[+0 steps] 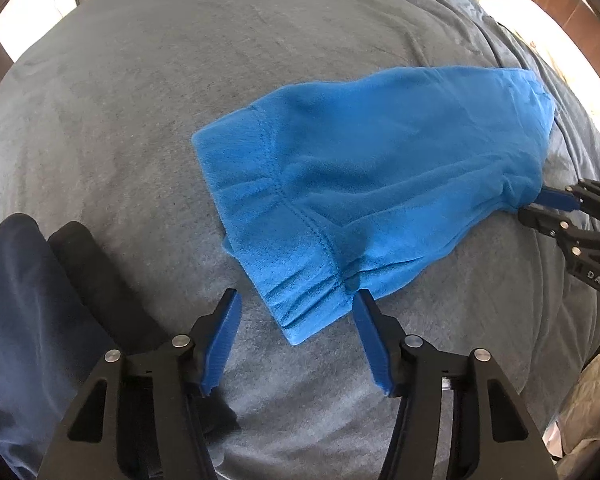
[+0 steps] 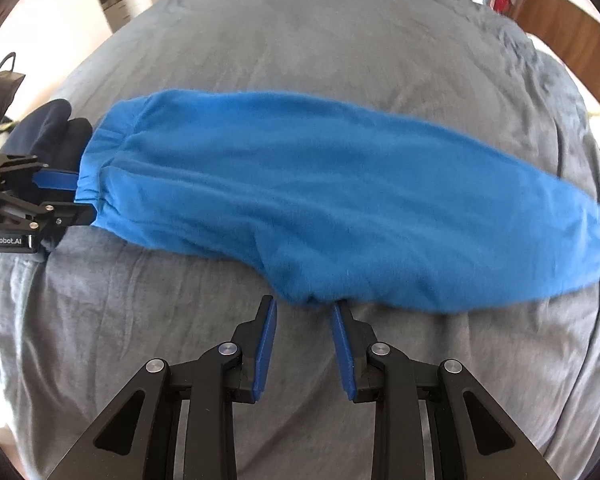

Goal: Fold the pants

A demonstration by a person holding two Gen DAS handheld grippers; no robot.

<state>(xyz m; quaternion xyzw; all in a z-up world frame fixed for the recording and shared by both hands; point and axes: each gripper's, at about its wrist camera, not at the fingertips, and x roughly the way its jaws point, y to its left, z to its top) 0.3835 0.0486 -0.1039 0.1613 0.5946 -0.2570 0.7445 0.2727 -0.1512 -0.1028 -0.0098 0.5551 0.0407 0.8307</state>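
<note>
Bright blue fleece pants (image 1: pixel 380 168) lie folded lengthwise on the grey bed cover (image 1: pixel 140 120). My left gripper (image 1: pixel 297 294) is open. The near corner of the elastic waistband (image 1: pixel 300 312) lies between its fingertips, and the pads do not press on it. In the right wrist view, the pants (image 2: pixel 320 200) stretch from the gathered waistband at the left to the leg ends at the right. My right gripper (image 2: pixel 303 303) pinches a puckered bunch on the near edge with just its fingertips. The left wrist view shows the right gripper (image 1: pixel 534 205) with wrinkles running into it. The left gripper (image 2: pixel 82 196) straddles the waistband.
Dark navy cloth (image 1: pixel 16 300) and a black roll (image 1: pixel 88 264) lie left of the waistband, also seen as navy cloth (image 2: pixel 48 128). A white pillow (image 1: pixel 508 4) and a wooden headboard (image 2: pixel 560 28) are at the far right. Grey cover spreads beyond the pants.
</note>
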